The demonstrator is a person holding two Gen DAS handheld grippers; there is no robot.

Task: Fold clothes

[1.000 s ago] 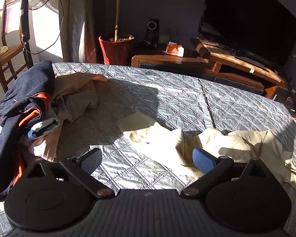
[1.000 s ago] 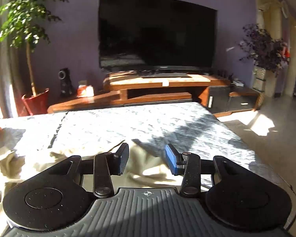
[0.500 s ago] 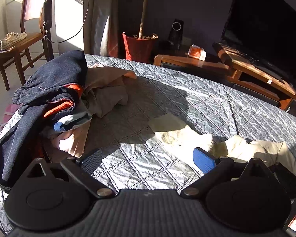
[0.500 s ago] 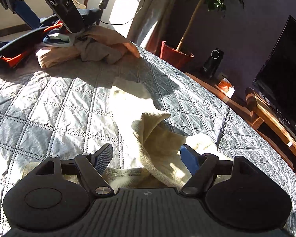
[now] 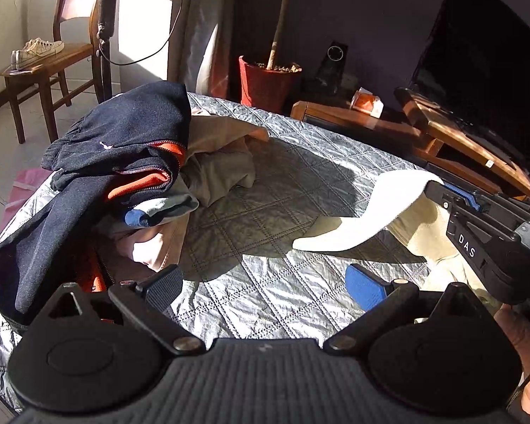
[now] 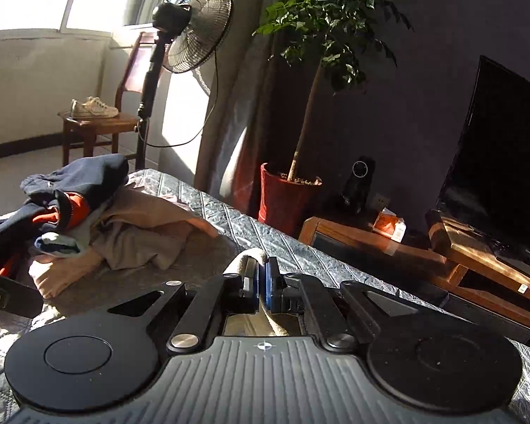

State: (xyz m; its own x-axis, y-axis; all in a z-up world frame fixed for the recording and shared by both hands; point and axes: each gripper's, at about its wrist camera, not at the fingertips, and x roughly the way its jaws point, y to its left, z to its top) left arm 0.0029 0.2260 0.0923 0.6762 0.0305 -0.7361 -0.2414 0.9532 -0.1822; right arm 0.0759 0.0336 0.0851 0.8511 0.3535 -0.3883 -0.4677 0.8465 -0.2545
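1. The quilted grey surface (image 5: 300,183) carries all the clothes and serves as the landmark here.
2. A heap of clothes (image 5: 116,162) sits at the surface's left end, a navy jacket (image 6: 77,180) with orange lining on top, and tan and beige pieces spilling from under it toward the middle.
3. The cream garment (image 5: 388,205) lies at the right side of the surface, well apart from the heap; one end is lifted off the quilt and drapes down to it.
4. The right claw (image 6: 263,288) has its blue pads pressed together on a fold of the cream garment, holding that end above the surface; how much cloth is pinched is hard to tell, since the pads hide it.
5. The left claw (image 5: 261,282) hangs low over the near edge of the surface, its fingers spread wide, with only bare quilt between them.
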